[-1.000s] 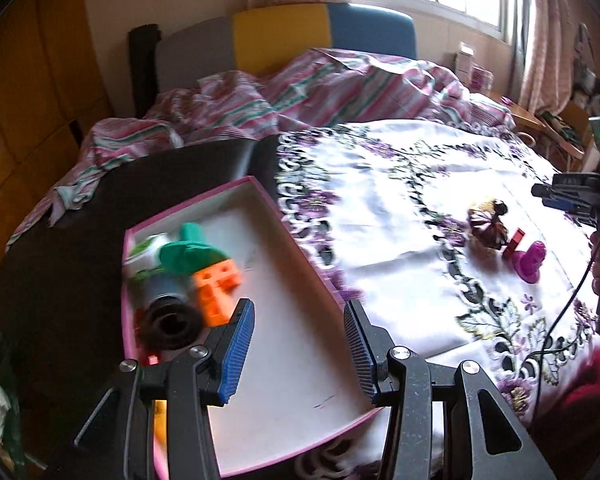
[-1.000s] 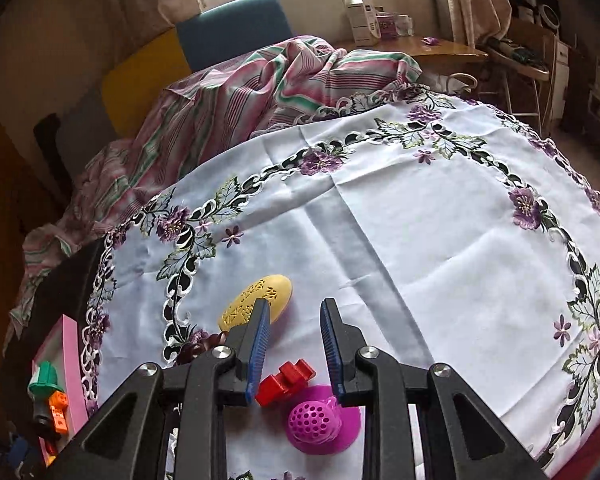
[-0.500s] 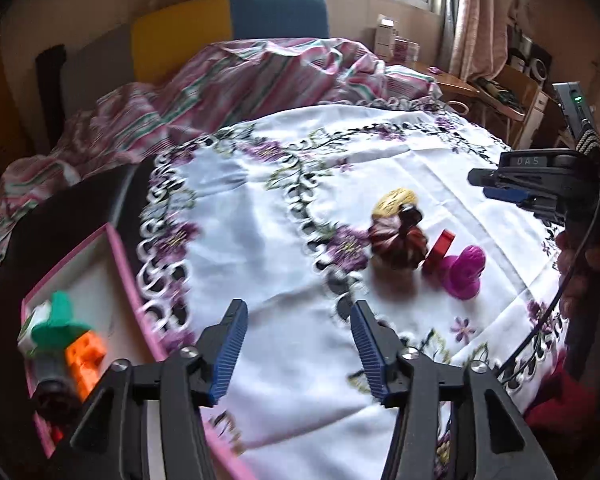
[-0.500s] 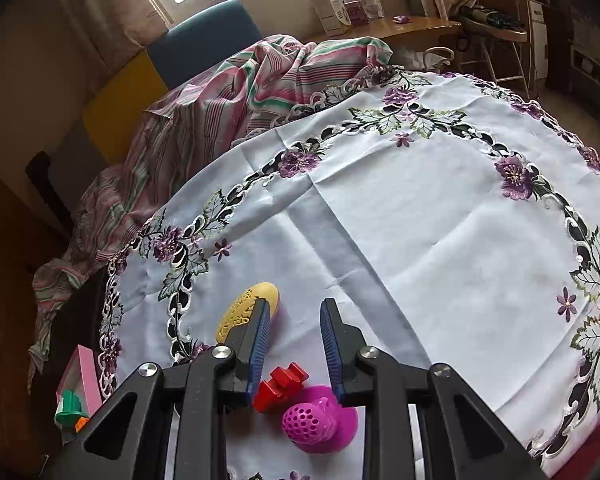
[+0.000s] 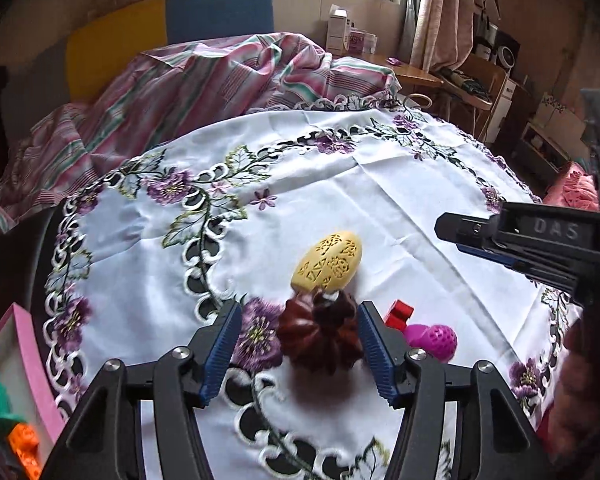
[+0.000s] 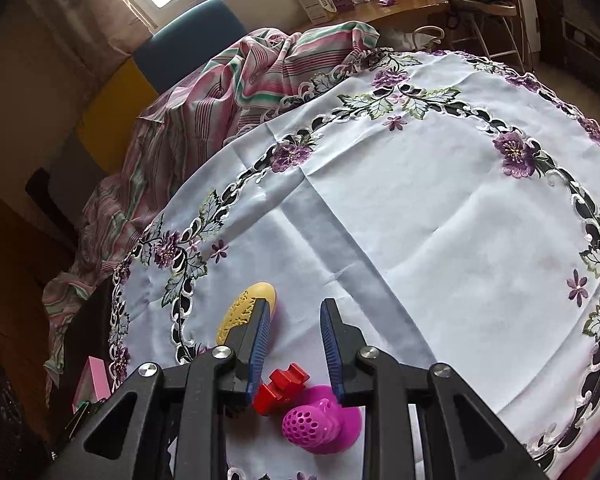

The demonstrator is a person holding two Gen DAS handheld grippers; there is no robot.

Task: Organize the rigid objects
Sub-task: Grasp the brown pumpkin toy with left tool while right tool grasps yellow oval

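Note:
My left gripper (image 5: 298, 334) is open, its jaws on either side of a dark brown ribbed pumpkin-shaped object (image 5: 320, 336) on the tablecloth, not closed on it. Behind it lies a yellow perforated oval (image 5: 327, 262), to its right a red block (image 5: 398, 312) and a magenta perforated toy (image 5: 432, 340). My right gripper (image 6: 294, 326) is open and empty, hovering above the red block (image 6: 281, 387) and the magenta toy (image 6: 320, 420); the yellow oval (image 6: 242, 312) lies left of its left finger. The pink box (image 5: 28, 360) holds green and orange toys (image 5: 12, 428) at lower left.
The round table wears a white embroidered cloth (image 5: 340, 184). A striped fabric (image 5: 188, 80) is heaped at the far edge, with a blue and yellow chair (image 5: 172, 28) behind. The right gripper's body (image 5: 540, 240) shows at the right of the left wrist view.
My left gripper swung right from over the pink box to the table's middle and now straddles the brown pumpkin-shaped object. My right gripper stayed over the red block and magenta toy, tilting slightly.

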